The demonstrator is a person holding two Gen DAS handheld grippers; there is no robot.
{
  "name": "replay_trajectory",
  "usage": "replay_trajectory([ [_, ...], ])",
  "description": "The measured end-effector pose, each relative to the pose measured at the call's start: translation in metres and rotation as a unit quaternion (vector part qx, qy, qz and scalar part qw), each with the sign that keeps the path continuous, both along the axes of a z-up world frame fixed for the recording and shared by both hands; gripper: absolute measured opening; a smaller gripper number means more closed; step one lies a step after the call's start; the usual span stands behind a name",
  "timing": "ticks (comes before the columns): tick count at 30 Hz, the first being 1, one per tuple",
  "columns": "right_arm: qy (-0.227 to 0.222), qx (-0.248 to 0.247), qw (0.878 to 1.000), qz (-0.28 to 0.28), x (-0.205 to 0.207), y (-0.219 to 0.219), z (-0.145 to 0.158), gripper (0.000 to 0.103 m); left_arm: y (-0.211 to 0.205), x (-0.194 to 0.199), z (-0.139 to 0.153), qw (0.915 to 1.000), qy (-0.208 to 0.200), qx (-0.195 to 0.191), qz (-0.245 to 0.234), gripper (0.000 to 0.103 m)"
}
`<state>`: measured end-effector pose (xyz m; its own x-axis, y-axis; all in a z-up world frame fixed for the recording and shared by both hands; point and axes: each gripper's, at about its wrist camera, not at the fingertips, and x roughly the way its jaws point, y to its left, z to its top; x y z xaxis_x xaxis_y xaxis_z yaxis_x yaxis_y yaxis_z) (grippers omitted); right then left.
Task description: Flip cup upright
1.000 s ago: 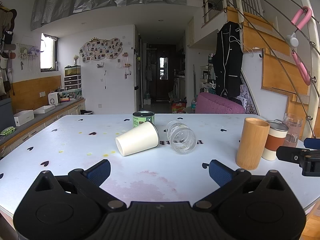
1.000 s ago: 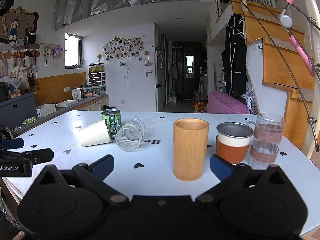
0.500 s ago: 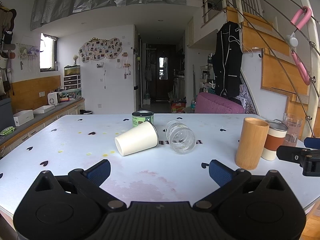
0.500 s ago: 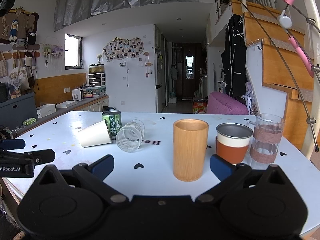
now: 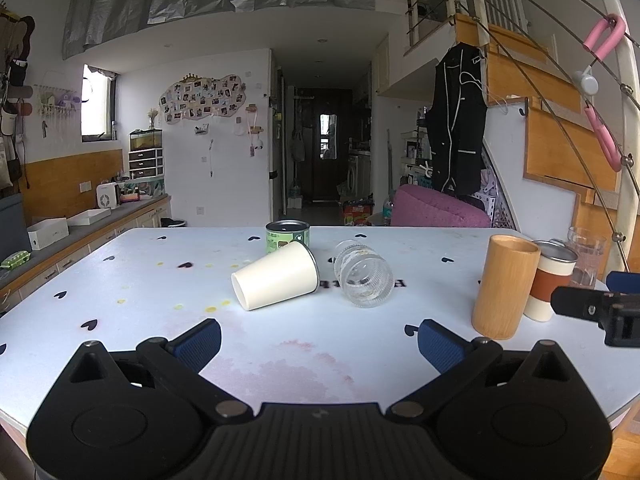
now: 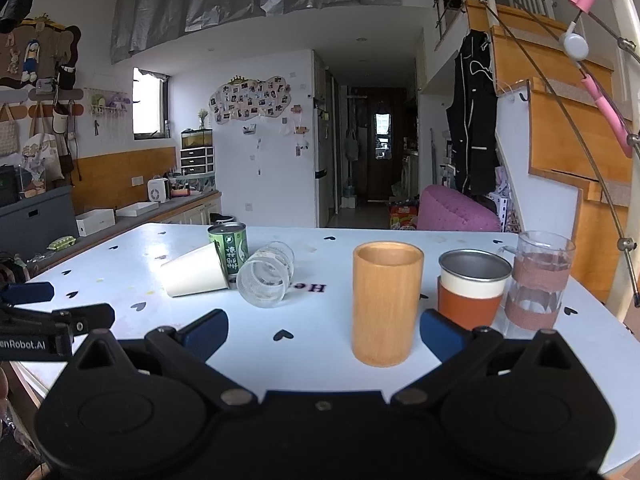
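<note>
Indoors, white heart-dotted table (image 5: 120, 280), paper cup (image 5: 276, 280) toppled; both grippers (image 5: 318, 340) (image 6: 324, 330) agape, empty.

Across mid-frame on the white table (image 6: 320, 344): a paper cup (image 6: 195, 276) and a clear glass (image 6: 265, 277) lie on their sides left of centre, beside an upright green can (image 6: 228, 245). The right gripper (image 6: 323, 338) spreads wide along the bottom edge, holding nothing.
</note>
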<state>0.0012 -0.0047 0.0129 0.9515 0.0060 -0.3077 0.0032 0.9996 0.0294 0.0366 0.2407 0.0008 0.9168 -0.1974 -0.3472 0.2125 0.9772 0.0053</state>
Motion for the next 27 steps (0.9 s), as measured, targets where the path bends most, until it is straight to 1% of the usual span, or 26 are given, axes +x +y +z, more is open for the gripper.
replay_trajectory([
  [4, -0.013, 0.004, 1.0, 0.016, 0.01, 0.004, 0.007, 0.103, 0.005, 0.001, -0.004, 1.0, 0.004, 0.0, 0.006, 0.103],
  [7, -0.035, 0.005, 0.999, 0.04, 0.024, 0.011, 0.014, 0.103, 0.01, 0.003, -0.008, 0.9999, 0.01, -0.003, 0.012, 0.103],
  [10, -0.037, 0.011, 0.998, 0.049, 0.05, 0.019, 0.022, 0.103, 0.015, 0.004, -0.01, 0.9997, 0.013, -0.007, 0.018, 0.103],
  [13, -0.029, 0.025, 0.997, 0.06, 0.082, 0.028, 0.029, 0.103, 0.02, 0.004, -0.012, 0.9995, 0.015, -0.007, 0.028, 0.103],
  [16, -0.024, 0.023, 0.997, 0.066, 0.117, 0.041, 0.032, 0.103, 0.026, 0.006, -0.015, 0.999, 0.019, -0.007, 0.04, 0.103],
  [18, -0.006, 0.029, 0.996, 0.087, 0.146, 0.049, 0.032, 0.103, 0.03, 0.007, -0.016, 0.9987, 0.022, -0.009, 0.045, 0.103],
  [20, 0.022, 0.048, 0.994, 0.091, 0.174, 0.054, 0.028, 0.103, 0.034, 0.008, -0.017, 0.9984, 0.023, -0.01, 0.05, 0.103],
  [22, 0.046, 0.065, 0.994, 0.076, 0.199, 0.059, 0.02, 0.103, 0.038, 0.008, -0.018, 0.9983, 0.021, -0.011, 0.054, 0.103],
  [25, 0.081, 0.08, 0.993, 0.039, 0.235, 0.063, 0.003, 0.102, 0.045, 0.008, -0.019, 0.9982, 0.022, -0.016, 0.053, 0.103],
  [27, 0.103, 0.082, 0.991, 0.012, 0.254, 0.065, -0.011, 0.097, 0.047, 0.009, -0.019, 0.9983, 0.022, -0.015, 0.052, 0.103],
])
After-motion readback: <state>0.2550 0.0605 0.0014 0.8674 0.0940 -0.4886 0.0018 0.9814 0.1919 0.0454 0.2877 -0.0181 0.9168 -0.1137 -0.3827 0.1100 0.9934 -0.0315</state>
